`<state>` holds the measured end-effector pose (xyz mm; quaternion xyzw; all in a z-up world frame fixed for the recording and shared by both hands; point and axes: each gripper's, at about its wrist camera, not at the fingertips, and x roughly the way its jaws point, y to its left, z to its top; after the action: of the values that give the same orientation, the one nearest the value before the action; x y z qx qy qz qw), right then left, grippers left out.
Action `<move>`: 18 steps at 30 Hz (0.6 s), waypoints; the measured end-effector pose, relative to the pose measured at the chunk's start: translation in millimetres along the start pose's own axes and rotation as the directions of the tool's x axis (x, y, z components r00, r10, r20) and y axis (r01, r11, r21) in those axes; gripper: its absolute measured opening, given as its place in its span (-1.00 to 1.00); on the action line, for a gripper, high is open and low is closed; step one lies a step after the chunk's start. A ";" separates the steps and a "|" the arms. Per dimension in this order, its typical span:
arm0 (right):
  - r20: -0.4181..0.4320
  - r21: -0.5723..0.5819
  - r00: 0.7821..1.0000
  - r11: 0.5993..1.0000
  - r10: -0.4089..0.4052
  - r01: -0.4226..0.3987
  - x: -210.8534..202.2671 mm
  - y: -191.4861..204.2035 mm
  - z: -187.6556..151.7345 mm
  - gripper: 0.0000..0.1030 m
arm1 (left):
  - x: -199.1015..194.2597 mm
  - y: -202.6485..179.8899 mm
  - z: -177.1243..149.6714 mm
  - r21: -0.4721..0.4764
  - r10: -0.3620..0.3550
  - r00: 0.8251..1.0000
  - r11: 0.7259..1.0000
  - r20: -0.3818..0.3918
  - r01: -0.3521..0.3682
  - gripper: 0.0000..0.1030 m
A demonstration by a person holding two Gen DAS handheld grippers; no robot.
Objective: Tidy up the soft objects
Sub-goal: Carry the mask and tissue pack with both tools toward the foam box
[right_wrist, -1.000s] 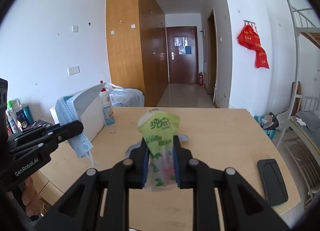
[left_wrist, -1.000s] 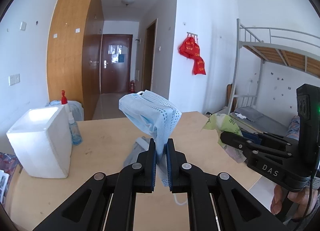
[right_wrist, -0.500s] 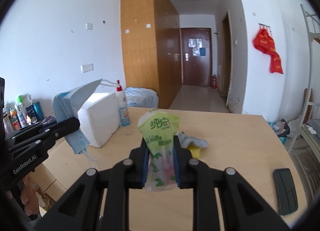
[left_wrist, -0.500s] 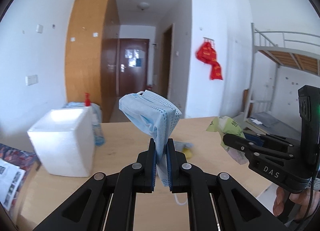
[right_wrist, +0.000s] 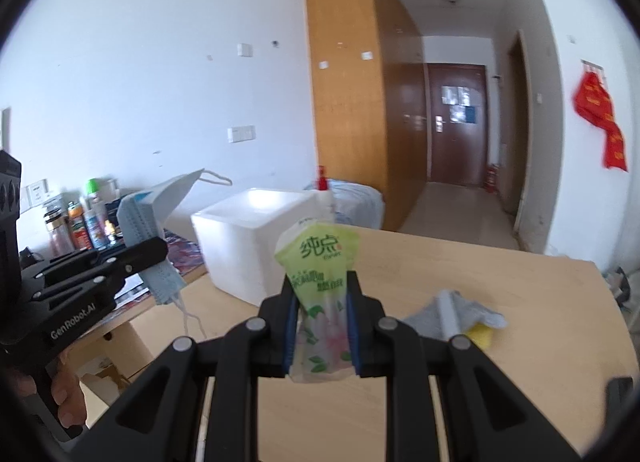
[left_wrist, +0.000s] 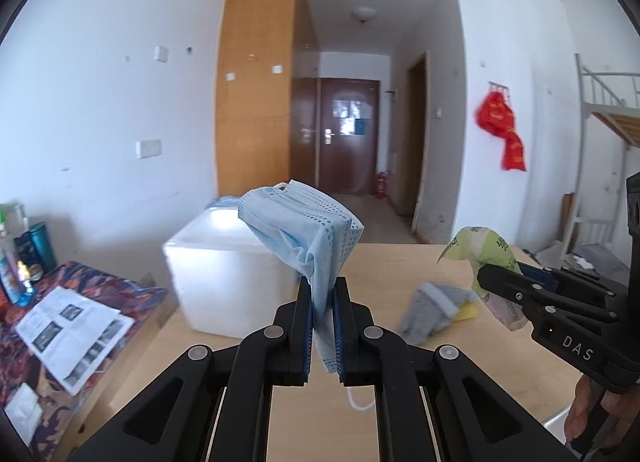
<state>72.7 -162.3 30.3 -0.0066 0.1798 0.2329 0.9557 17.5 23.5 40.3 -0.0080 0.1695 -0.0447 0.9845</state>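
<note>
My left gripper (left_wrist: 323,294) is shut on a folded stack of blue face masks (left_wrist: 308,234), held up above the wooden table (left_wrist: 392,262); an ear loop dangles below. My right gripper (right_wrist: 322,294) is shut on a green tissue pack (right_wrist: 320,262) with printed characters. Each gripper shows in the other's view: the right gripper (left_wrist: 496,282) with the tissue pack (left_wrist: 480,250) at right, the left gripper (right_wrist: 156,254) with the masks (right_wrist: 148,214) at left. A white foam box (left_wrist: 228,278) stands on the table's left part. A grey cloth (right_wrist: 456,314) lies over something yellow (right_wrist: 480,336).
A lower side surface at left holds papers (left_wrist: 68,330) and bottles (right_wrist: 84,222). A spray bottle with a red top (right_wrist: 325,194) stands behind the foam box (right_wrist: 248,234). A wooden wardrobe (left_wrist: 256,102), a hallway door and a bunk bed frame (left_wrist: 608,110) lie beyond the table.
Both views have swung to the left: the foam box has shifted from the left edge toward the middle, and the side surface with bottles and papers has come into sight. Both grips are unchanged.
</note>
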 end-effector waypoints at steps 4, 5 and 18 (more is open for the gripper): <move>-0.002 -0.021 0.999 0.998 0.053 -0.053 10.3 9.9 6.9 -0.52 | -5.8 17.4 -4.4 -0.014 0.060 0.998 0.998 0.005 -0.060 -0.82; -0.004 -0.023 0.998 0.998 0.064 -0.064 11.4 12.1 7.5 -0.52 | -7.1 20.4 -5.7 -0.017 0.072 0.997 0.997 0.006 -0.071 -0.82; -0.026 -0.056 0.994 0.992 0.110 -0.112 29.0 25.3 16.6 -0.52 | 1.1 49.2 -6.2 -0.063 0.117 0.993 0.991 -0.017 -0.118 -0.82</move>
<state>91.0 -125.4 37.5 -0.0268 0.1839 0.2907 0.9386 20.7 72.4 32.5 -0.0292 0.1775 0.0187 0.9835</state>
